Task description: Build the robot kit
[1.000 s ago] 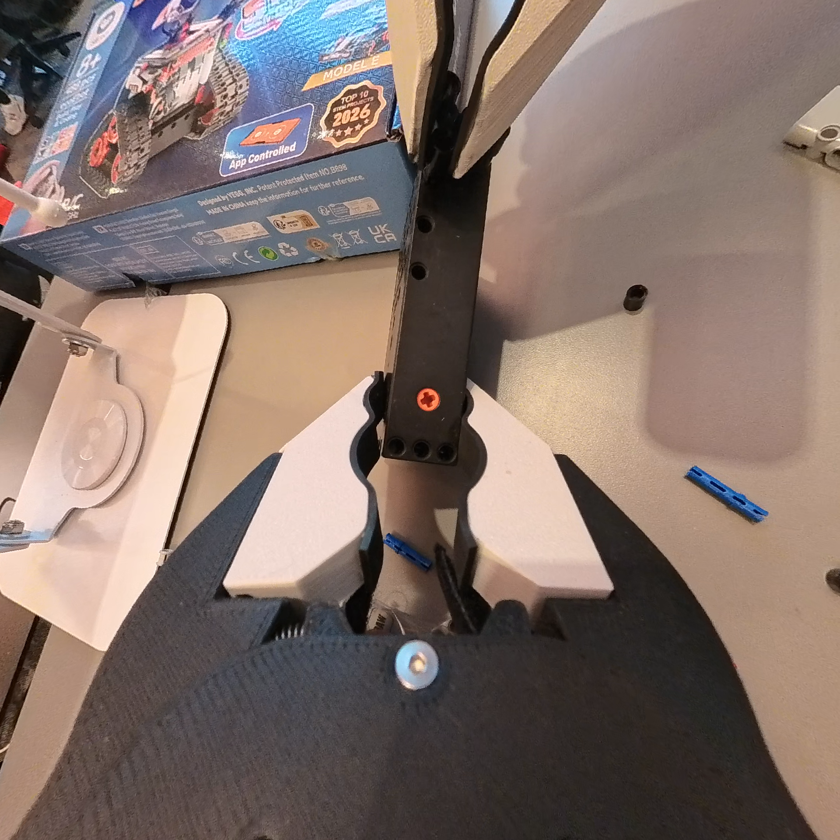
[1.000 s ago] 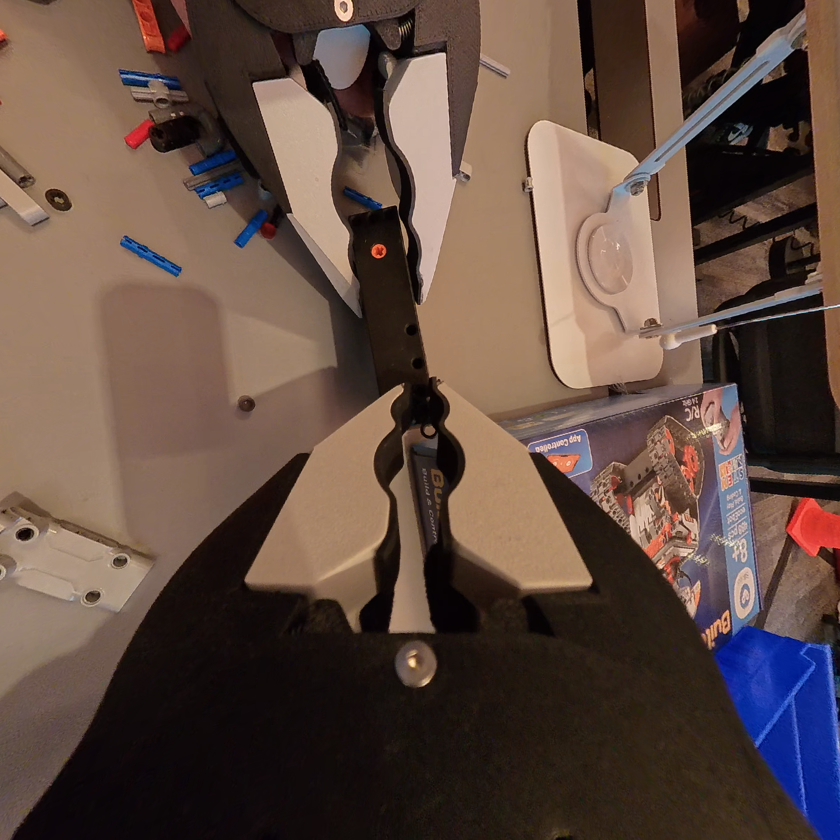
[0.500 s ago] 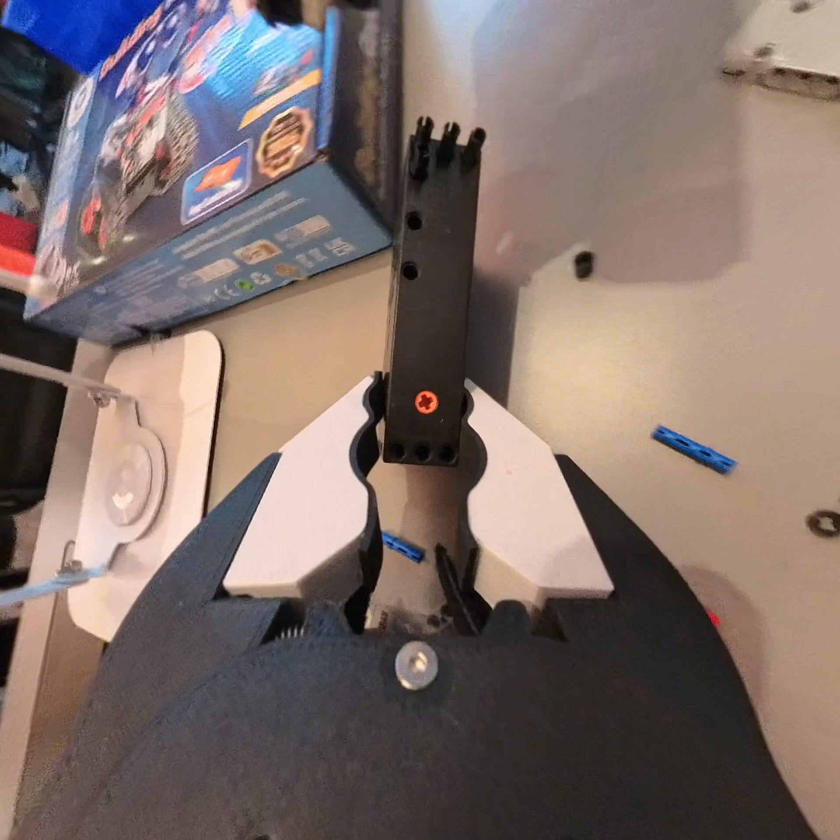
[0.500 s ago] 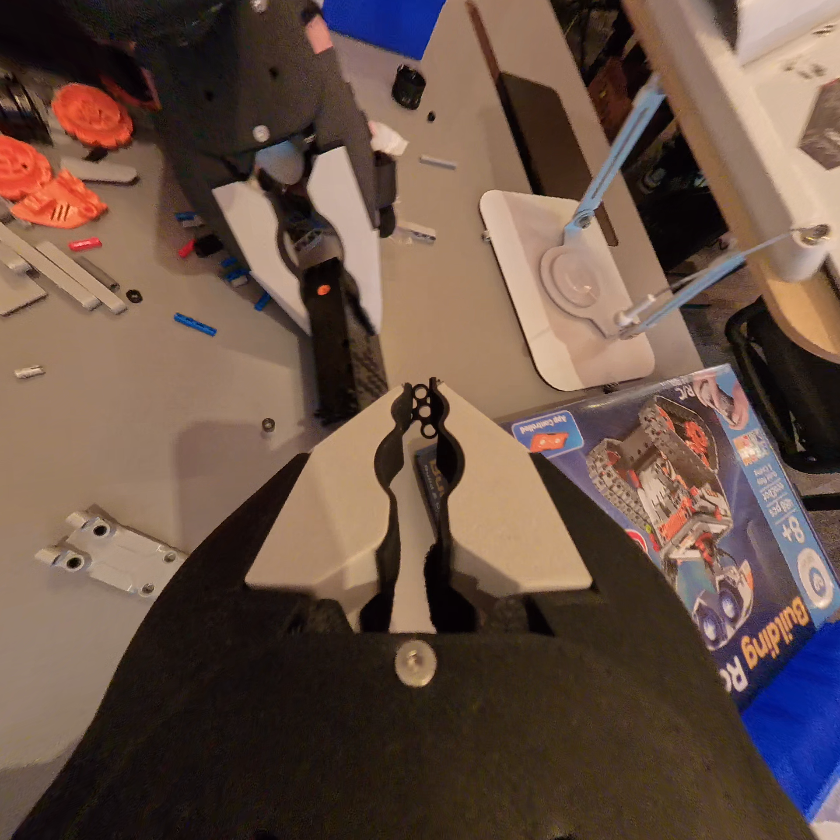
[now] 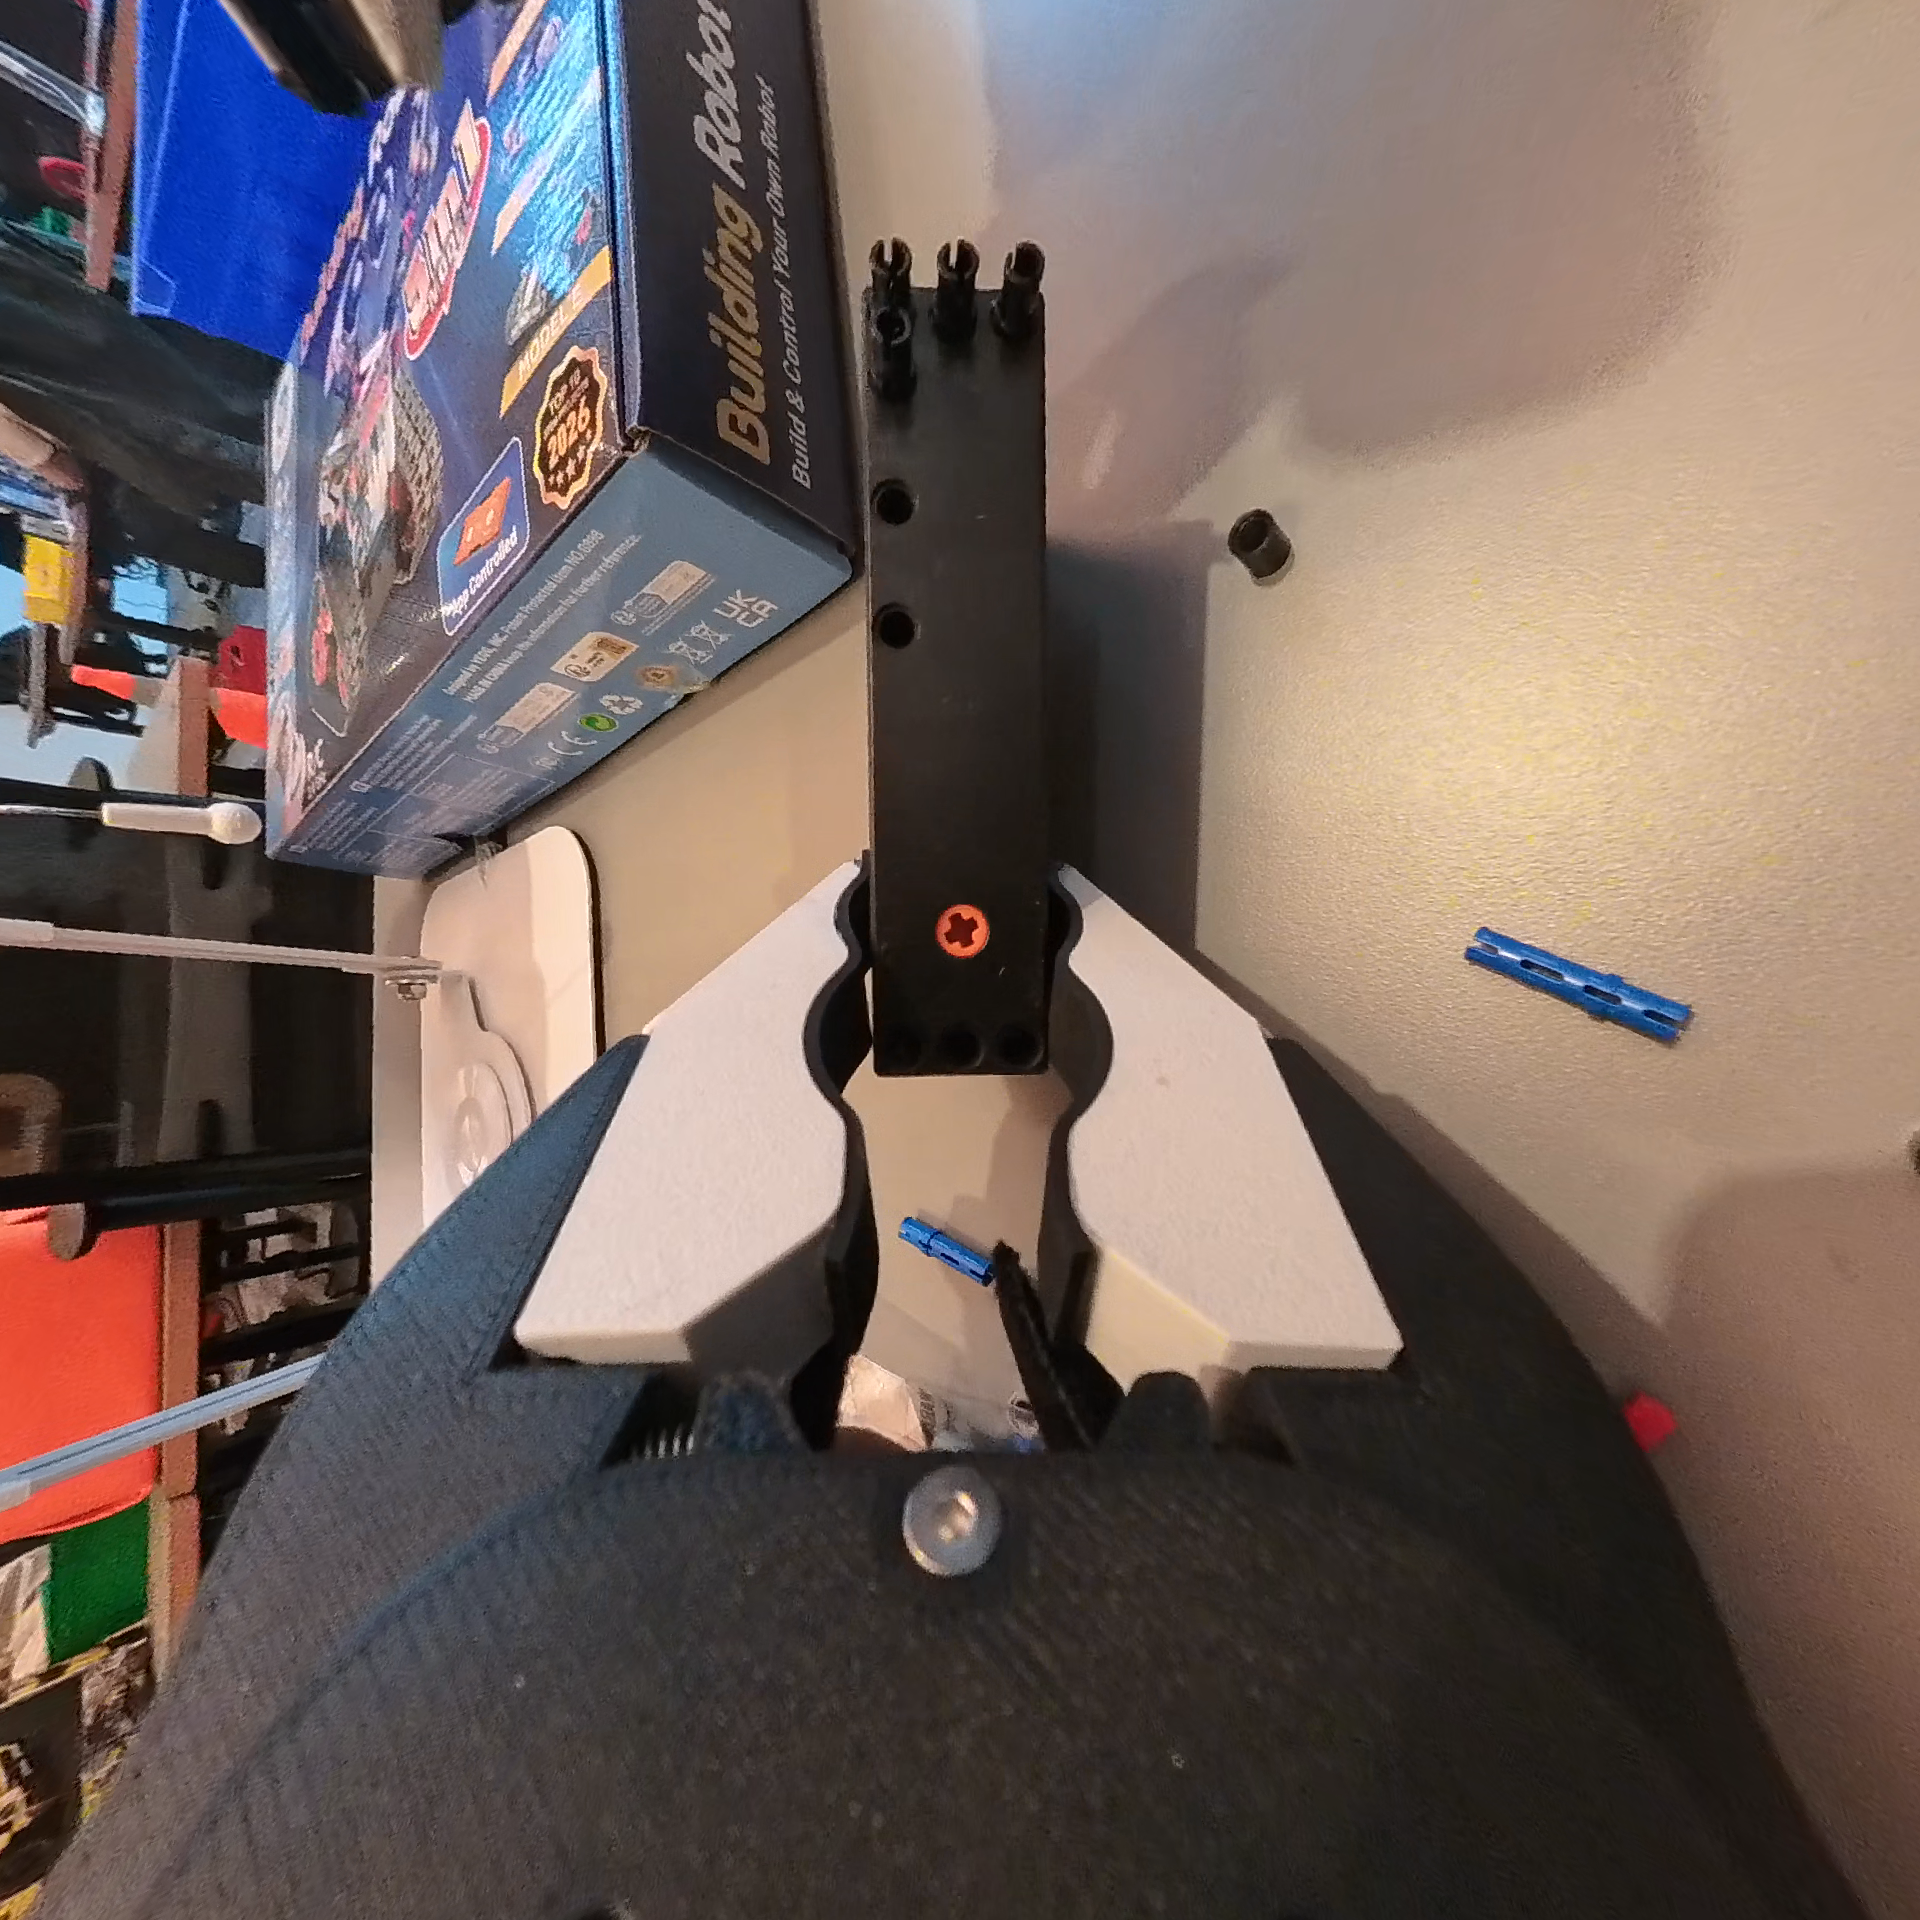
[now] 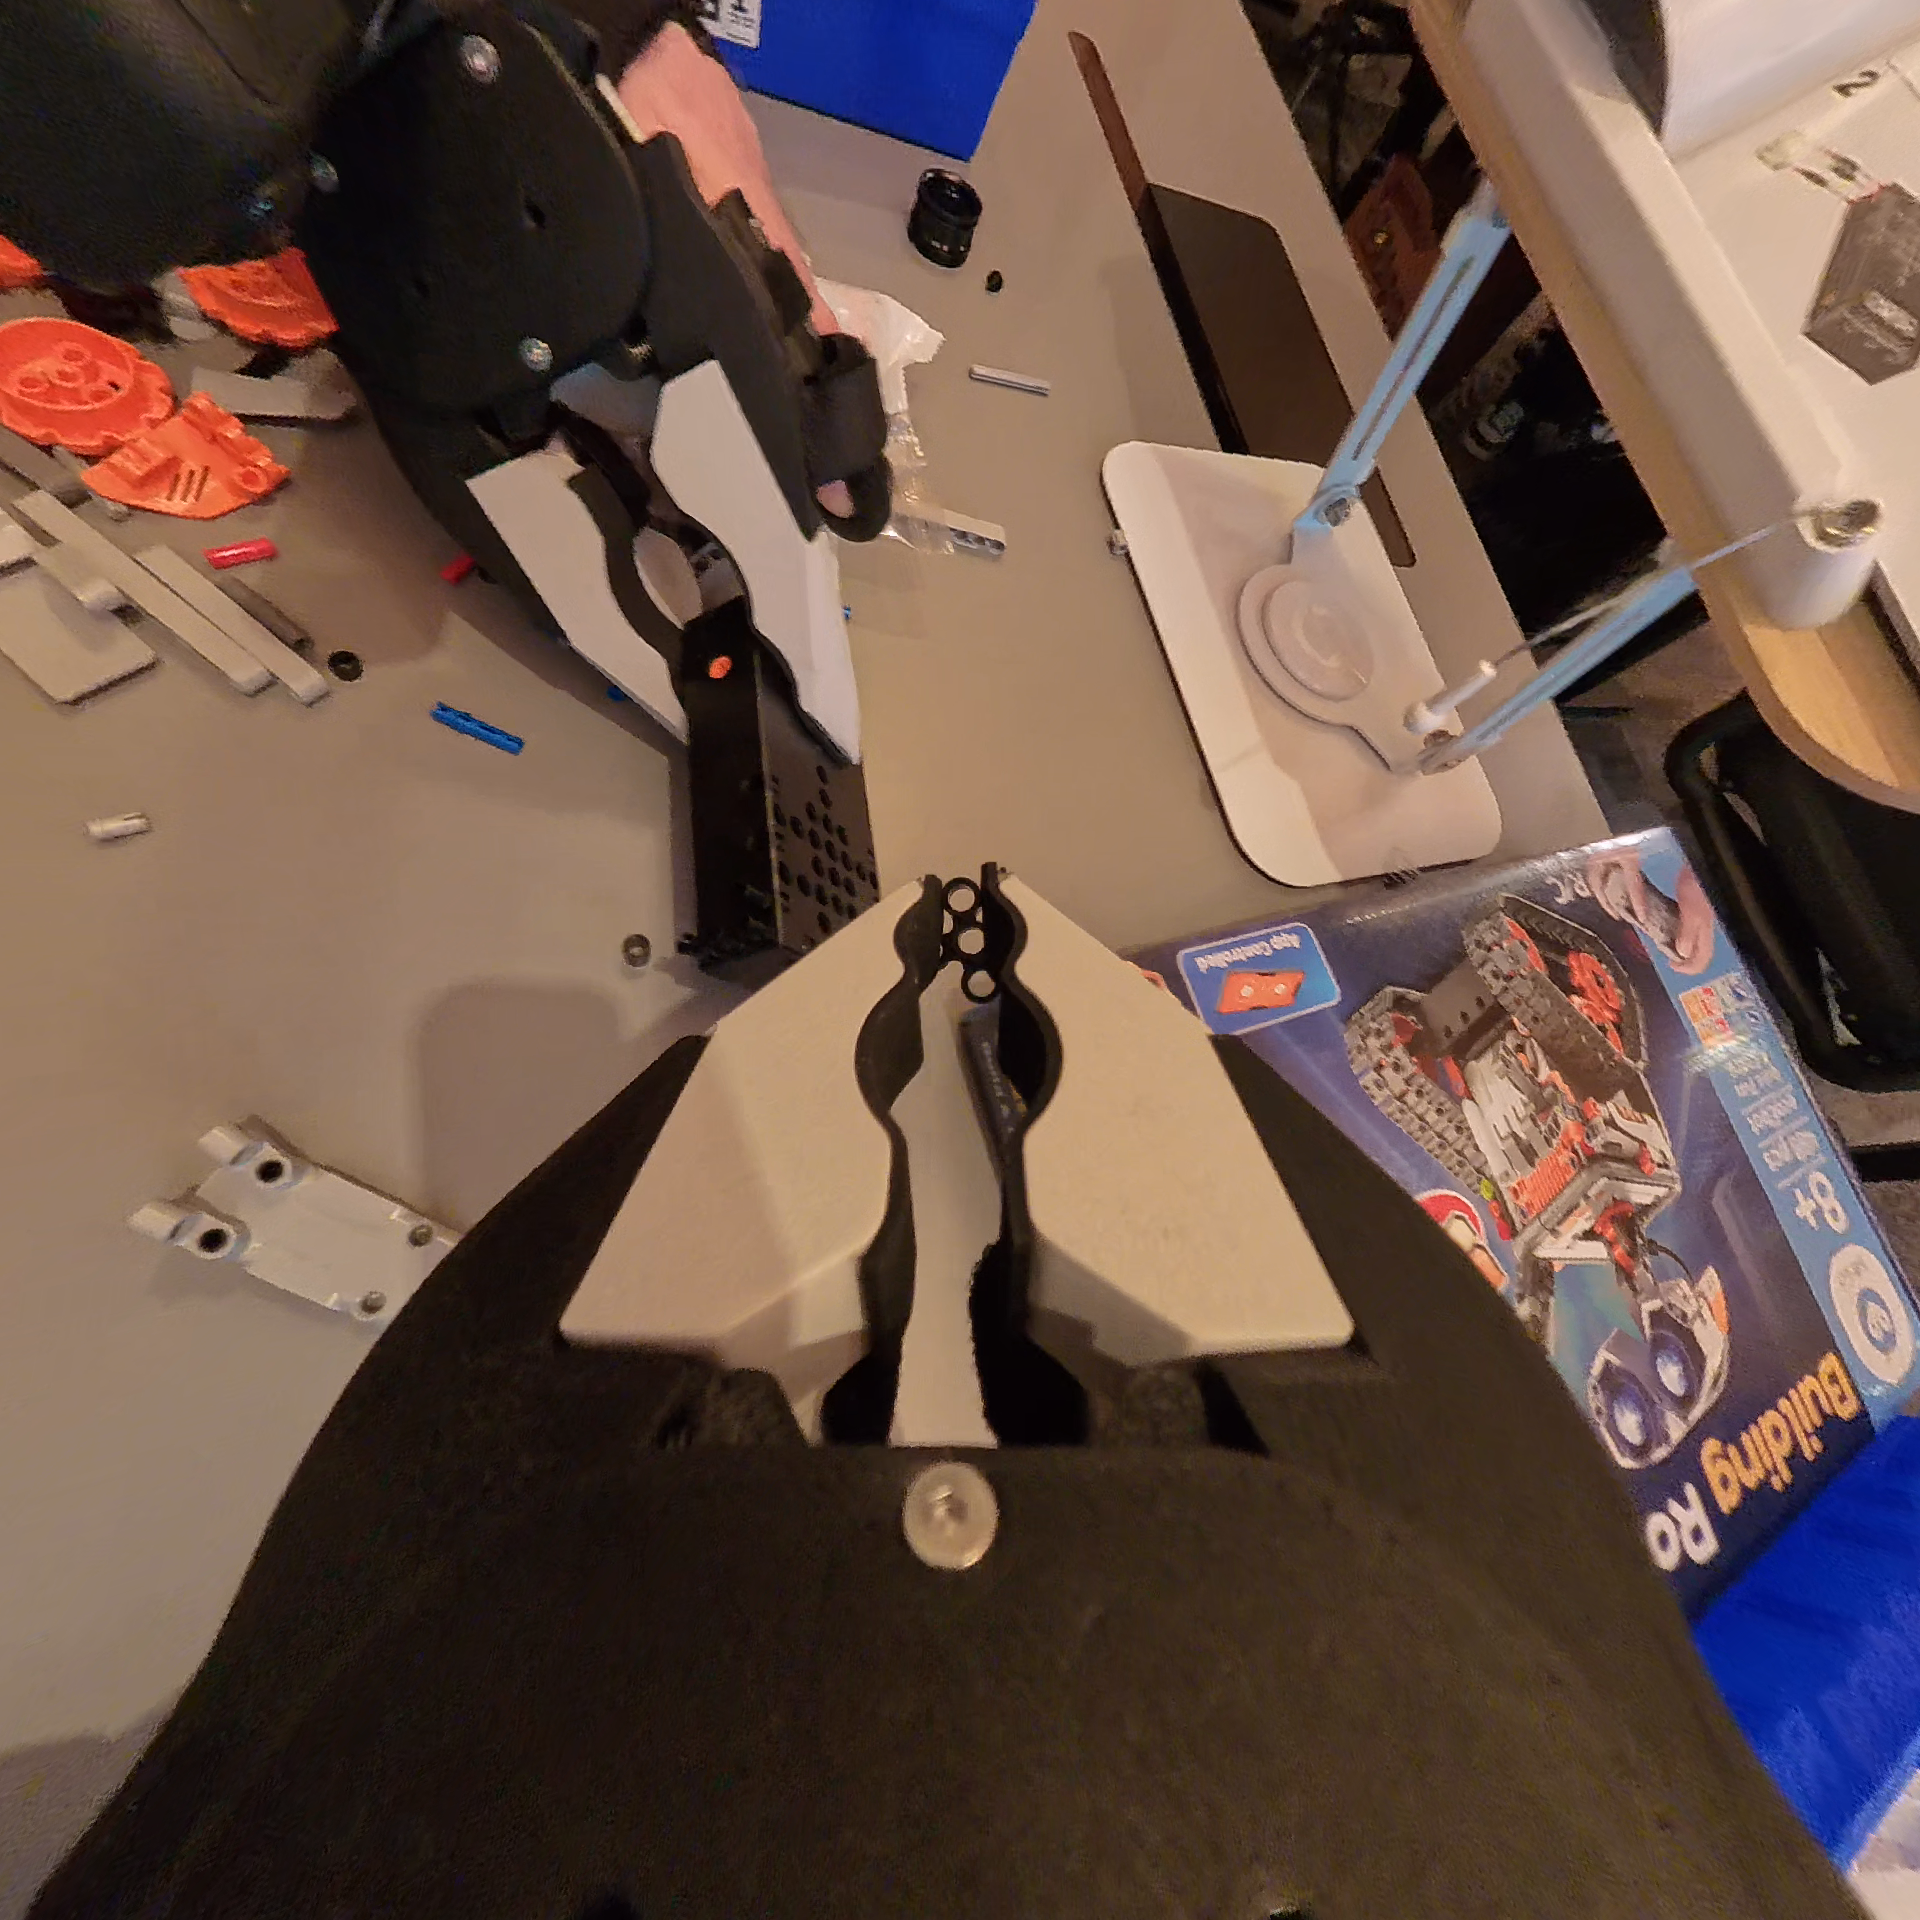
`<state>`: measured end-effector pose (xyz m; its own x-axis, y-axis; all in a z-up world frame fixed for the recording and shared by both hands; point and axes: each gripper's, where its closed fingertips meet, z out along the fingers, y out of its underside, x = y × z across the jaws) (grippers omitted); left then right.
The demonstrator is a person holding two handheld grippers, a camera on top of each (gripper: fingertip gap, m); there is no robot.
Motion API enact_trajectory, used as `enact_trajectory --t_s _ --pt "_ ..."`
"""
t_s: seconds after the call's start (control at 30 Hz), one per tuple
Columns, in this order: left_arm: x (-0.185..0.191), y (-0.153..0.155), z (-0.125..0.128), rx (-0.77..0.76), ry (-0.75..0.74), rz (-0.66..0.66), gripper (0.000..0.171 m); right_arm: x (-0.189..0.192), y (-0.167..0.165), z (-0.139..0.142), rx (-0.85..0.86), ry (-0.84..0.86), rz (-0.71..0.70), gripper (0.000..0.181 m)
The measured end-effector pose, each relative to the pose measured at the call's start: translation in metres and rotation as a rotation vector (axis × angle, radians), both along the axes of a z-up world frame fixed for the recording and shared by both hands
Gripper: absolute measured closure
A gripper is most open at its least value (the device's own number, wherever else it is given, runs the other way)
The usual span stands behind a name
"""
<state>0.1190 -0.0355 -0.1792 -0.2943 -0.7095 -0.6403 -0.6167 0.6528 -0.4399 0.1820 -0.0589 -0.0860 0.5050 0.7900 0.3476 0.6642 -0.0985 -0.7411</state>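
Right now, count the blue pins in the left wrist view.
2: a long pin on the table right of the left tongs, a short pin between their fingers. More may be hidden.

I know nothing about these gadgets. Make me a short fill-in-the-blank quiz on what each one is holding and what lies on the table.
1. The left gripper is shut on a long ____ block with holes.
2. The round cross-slotted pin in that block is ____.
3. The right gripper pinches a small black piece with ____ holes.
4. The loose long pin on the grey table is ____.

Missing words: black; orange; three; blue
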Motion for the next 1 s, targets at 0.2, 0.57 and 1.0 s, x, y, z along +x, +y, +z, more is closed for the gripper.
enact_trajectory --t_s 0.2,0.57,1.0 --pt "0.001 0.000 0.000 -0.128 -0.025 0.033 0.144 -0.033 -0.017 -0.022 -0.078 -0.037 0.095 0.176" --pt "0.003 0.000 0.001 -0.218 -0.037 0.052 0.143 -0.042 -0.017 -0.036 -0.090 -0.079 0.096 0.176" --pt "0.004 0.000 0.001 -0.231 -0.041 0.055 0.143 -0.036 -0.016 -0.039 -0.093 -0.124 0.074 0.176"
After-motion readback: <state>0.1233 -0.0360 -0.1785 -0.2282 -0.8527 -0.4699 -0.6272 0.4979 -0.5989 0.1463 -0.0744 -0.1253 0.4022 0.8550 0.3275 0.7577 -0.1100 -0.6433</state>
